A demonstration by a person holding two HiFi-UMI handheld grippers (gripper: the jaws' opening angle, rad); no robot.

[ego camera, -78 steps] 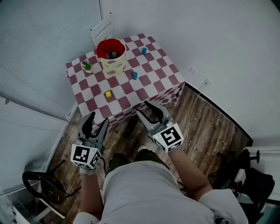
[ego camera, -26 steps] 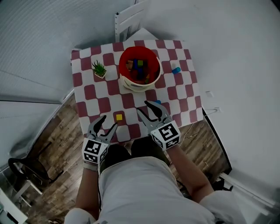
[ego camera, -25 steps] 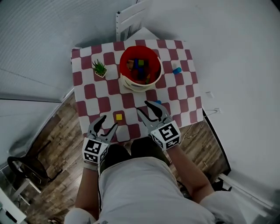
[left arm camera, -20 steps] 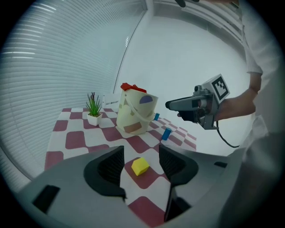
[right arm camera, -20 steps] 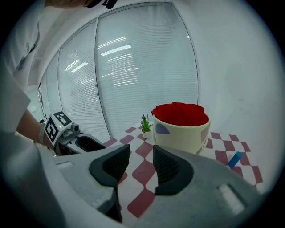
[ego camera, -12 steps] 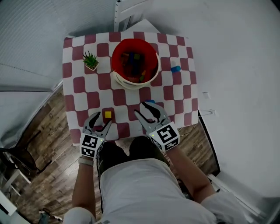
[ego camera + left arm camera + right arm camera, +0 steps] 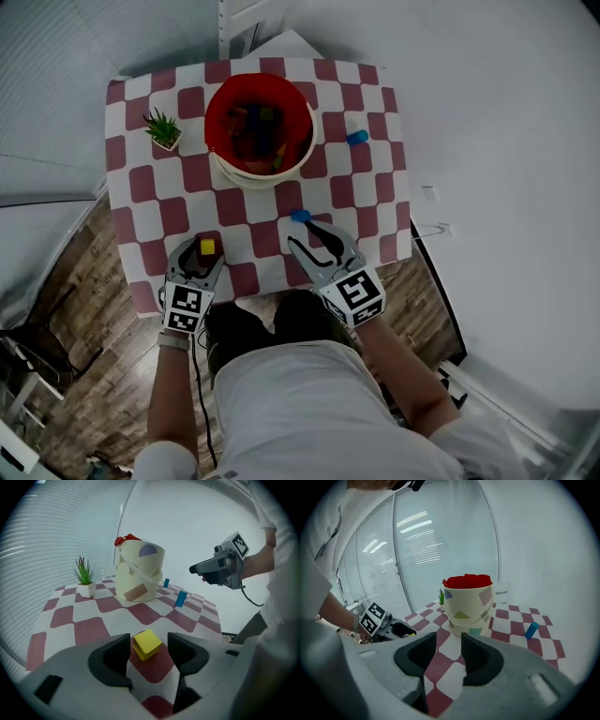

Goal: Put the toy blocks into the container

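Observation:
A yellow cube [image 7: 146, 644] lies on the checkered table [image 7: 178, 211] between the jaws of my left gripper [image 7: 148, 645], which is open with a gap on each side of the cube. From above, the cube [image 7: 207, 247] sits at the left gripper [image 7: 202, 255] tips near the table's front edge. My right gripper [image 7: 314, 239] is open and empty, just short of a blue block [image 7: 300, 216]. The red-lined cream bucket [image 7: 260, 127] holds several blocks. A blue cylinder [image 7: 356, 138] lies to its right.
A small potted plant [image 7: 164, 129] stands at the back left of the table. In the right gripper view the bucket [image 7: 468, 604] is straight ahead and the blue cylinder [image 7: 531, 630] to its right. Wood floor surrounds the table; a white wall runs along the right.
The person has stepped up to the table. My left gripper has moved forward until its jaws bracket the yellow cube. The right gripper has come over the table edge toward the blue block.

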